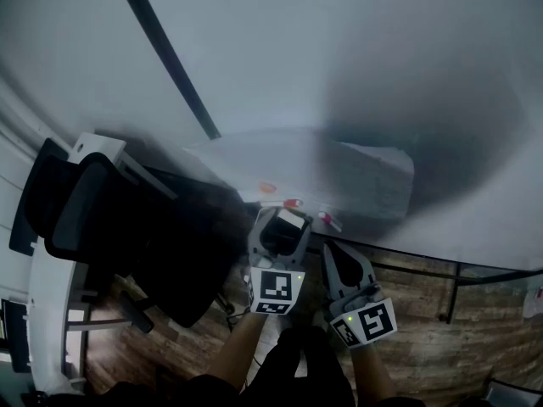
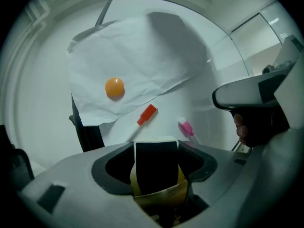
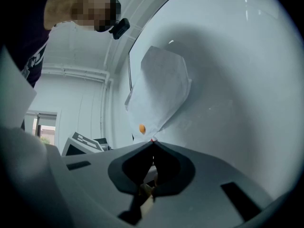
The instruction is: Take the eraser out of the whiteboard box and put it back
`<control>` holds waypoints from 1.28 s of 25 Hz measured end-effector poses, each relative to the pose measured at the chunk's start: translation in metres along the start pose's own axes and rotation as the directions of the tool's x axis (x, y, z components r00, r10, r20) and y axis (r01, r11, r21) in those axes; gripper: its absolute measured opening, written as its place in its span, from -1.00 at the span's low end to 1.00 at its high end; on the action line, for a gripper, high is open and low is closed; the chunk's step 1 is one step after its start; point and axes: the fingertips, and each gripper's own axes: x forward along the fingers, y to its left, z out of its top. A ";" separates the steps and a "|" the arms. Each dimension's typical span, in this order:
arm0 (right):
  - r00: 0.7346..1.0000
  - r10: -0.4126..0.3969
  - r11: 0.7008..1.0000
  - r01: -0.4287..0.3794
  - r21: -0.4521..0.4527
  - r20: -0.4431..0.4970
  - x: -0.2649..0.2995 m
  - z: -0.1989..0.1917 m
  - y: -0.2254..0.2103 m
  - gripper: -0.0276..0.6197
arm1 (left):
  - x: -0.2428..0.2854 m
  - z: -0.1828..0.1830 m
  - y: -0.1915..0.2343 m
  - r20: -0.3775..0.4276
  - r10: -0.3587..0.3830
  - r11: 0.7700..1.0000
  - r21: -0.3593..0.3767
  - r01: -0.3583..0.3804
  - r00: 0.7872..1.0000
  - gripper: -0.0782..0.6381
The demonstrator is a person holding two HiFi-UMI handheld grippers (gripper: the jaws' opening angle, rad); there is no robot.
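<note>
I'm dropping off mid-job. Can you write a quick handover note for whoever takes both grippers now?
Left hand-held gripper: shut on the eraser, held up close to the whiteboard, just below the red marker and the pink marker.
Right hand-held gripper: shut, empty, beside the left.
Done: eraser is out.
Left: put it back in the box, which these views don't clearly show.

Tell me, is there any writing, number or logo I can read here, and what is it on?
No readable text anywhere.
Sheet of paper on the whiteboard: looks blank.
Left gripper and right gripper: their cubes carry black-and-white square patterns, no letters.
Eraser held in the left gripper: no print visible.
</note>
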 end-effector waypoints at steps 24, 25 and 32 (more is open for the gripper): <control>0.992 0.068 0.994 -0.059 -0.092 0.103 0.008 0.072 0.032 -0.91 | -0.081 0.115 0.027 0.306 0.042 0.999 -0.031 -0.035 0.951 -0.07; 0.991 0.076 0.993 -0.066 -0.099 0.111 0.008 0.078 0.036 -0.91 | -0.088 0.123 0.030 0.326 0.054 0.998 -0.040 -0.044 0.944 -0.07; 0.983 0.119 0.986 -0.101 -0.131 0.141 0.006 0.100 0.056 -0.91 | -0.124 0.152 0.041 0.402 0.088 0.996 -0.011 -0.092 0.912 -0.24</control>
